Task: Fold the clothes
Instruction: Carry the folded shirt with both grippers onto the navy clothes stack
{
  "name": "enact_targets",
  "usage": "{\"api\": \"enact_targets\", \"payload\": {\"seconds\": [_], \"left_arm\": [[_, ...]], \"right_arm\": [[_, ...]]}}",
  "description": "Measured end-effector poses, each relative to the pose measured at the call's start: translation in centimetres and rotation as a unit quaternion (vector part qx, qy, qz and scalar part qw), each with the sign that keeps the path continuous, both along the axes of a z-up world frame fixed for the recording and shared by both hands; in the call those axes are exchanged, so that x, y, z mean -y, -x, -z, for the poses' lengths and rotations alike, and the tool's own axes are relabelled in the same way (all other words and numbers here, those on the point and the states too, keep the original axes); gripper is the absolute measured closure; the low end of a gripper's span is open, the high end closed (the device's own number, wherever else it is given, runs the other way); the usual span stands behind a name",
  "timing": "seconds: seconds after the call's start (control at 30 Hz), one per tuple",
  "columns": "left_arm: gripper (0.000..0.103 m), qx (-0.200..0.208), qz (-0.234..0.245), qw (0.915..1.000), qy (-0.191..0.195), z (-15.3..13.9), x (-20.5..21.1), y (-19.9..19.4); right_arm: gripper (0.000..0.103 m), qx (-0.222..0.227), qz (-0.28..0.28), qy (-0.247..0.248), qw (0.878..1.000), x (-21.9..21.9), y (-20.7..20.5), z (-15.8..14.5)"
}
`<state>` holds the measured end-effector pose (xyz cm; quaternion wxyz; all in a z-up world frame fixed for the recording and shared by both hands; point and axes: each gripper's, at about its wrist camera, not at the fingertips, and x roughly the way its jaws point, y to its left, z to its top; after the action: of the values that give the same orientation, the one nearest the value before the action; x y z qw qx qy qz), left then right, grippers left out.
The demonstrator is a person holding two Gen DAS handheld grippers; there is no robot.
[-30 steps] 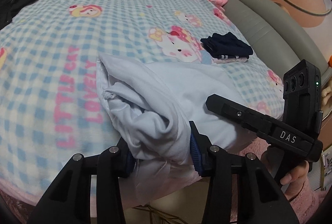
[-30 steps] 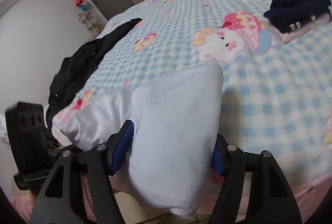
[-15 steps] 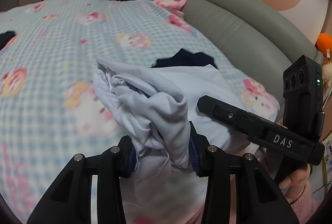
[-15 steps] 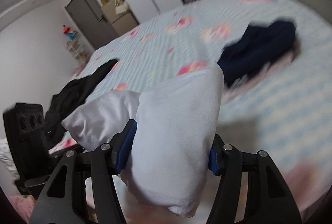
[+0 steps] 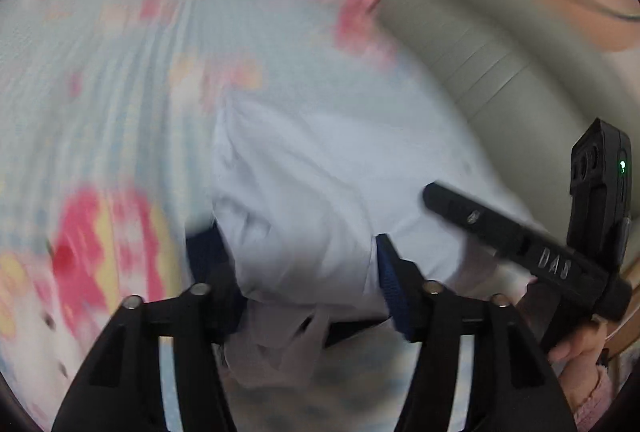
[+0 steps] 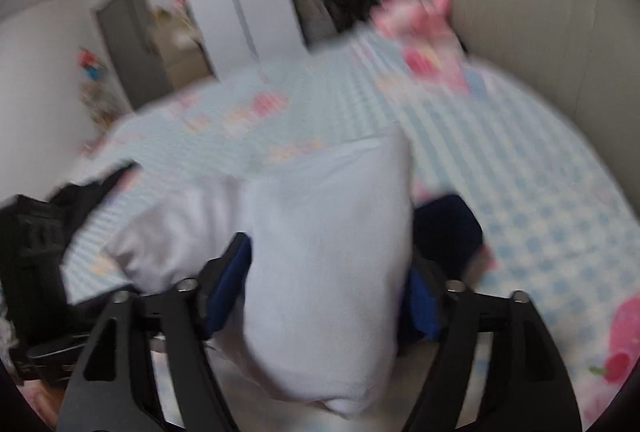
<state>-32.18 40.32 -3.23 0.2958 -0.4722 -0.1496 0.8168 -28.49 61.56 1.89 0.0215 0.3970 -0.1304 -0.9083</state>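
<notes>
Both frames are blurred. The left tool [image 5: 298, 264] is clenched on a bunched part of the white garment [image 5: 320, 191], and the right tool [image 6: 330, 284] grips its folded end [image 6: 332, 272]. The garment hangs between them over the checked bed [image 6: 520, 183], partly hiding dark folded clothes [image 6: 448, 228]

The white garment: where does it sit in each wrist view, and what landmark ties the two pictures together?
Left wrist view: white garment fills the centre, pinched between the left tongs.
Right wrist view: white garment bottom centre, clamped in the right tongs.
Shared landmark: the blue checked blanket.
</notes>
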Motion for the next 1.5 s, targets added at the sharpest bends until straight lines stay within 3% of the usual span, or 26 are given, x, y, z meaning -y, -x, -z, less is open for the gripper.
{"api": "enact_targets", "payload": {"seconds": [0.03, 0.07, 0.13, 0.2, 0.3, 0.4, 0.47, 0.5, 0.57, 0.73, 0.97, 1.03, 1.2, 1.27, 1.3, 1.5], "left_arm": [[0.037, 0.033, 0.011, 0.9992, -0.022, 1.4, 0.4, 0.3], [0.035, 0.035, 0.018, 0.9976, -0.057, 1.4, 1.5, -0.1], [0.034, -0.006, 0.024, 0.9969, -0.074, -0.2, 3.5, -1.5], [0.034, -0.069, 0.001, 0.9959, -0.059, -2.4, 5.4, -3.0], [0.034, -0.16, -0.048, 0.9851, -0.04, -5.5, 6.6, -3.6], [0.039, -0.188, -0.022, 0.9814, -0.032, -6.6, 4.0, -1.3], [0.046, -0.164, -0.006, 0.9864, -0.009, -5.2, 1.9, 1.2], [0.05, -0.126, 0.004, 0.992, -0.002, -4.0, 1.4, 2.3], [0.051, -0.046, 0.02, 0.9987, 0.007, -0.4, 0.3, 3.4], [0.048, -0.042, 0.0, 0.9988, -0.024, 3.2, 1.6, 0.8], [0.046, -0.051, -0.017, 0.9985, 0.015, 3.8, -0.1, 1.2], [0.045, -0.05, -0.001, 0.9983, 0.029, 3.1, 0.1, 1.1], [0.039, -0.044, 0.021, 0.9987, 0.014, -1.3, 2.4, 1.6], [0.029, -0.08, 0.016, 0.9962, 0.029, -3.7, 3.4, 1.1], [0.024, -0.096, 0.014, 0.9946, 0.037, -4.8, 4.0, 1.0], [0.023, -0.135, -0.025, 0.9855, 0.099, -9.4, 8.3, 0.8]], "right_arm": [[0.026, 0.019, 0.005, 0.022, 1.0, -1.0, 0.6, 1.6], [0.025, 0.02, 0.006, 0.064, 0.998, -2.0, 0.5, 2.5], [0.025, -0.023, 0.018, 0.117, 0.993, -3.4, -1.2, 1.8], [0.022, -0.074, 0.047, 0.122, 0.989, -4.0, -3.3, -0.6], [0.021, -0.121, 0.053, 0.066, 0.989, -3.1, -4.4, -4.4], [0.021, -0.093, 0.045, -0.035, 0.994, -0.4, -1.9, -5.5], [0.028, -0.044, 0.041, -0.068, 0.996, 1.1, 0.2, -4.0], [0.036, -0.024, 0.035, -0.075, 0.996, 1.6, 0.8, -2.7], [0.037, -0.009, 0.035, -0.072, 0.997, 1.7, 1.0, -0.3], [0.024, -0.02, 0.04, 0.023, 0.999, -1.1, -0.4, 5.4], [0.023, -0.031, 0.054, 0.012, 0.998, -0.8, -1.3, 3.9], [0.023, -0.031, 0.06, 0.008, 0.998, -0.7, -1.5, 3.2], [0.022, -0.032, 0.076, -0.004, 0.997, -0.2, -2.1, 1.5], [0.021, -0.053, 0.088, 0.001, 0.995, 0.3, -3.1, -0.7], [0.015, -0.062, 0.095, 0.004, 0.994, 0.6, -3.4, -1.7], [0.006, -0.046, 0.103, -0.079, 0.99, 7.1, -2.6, -6.6]]}}
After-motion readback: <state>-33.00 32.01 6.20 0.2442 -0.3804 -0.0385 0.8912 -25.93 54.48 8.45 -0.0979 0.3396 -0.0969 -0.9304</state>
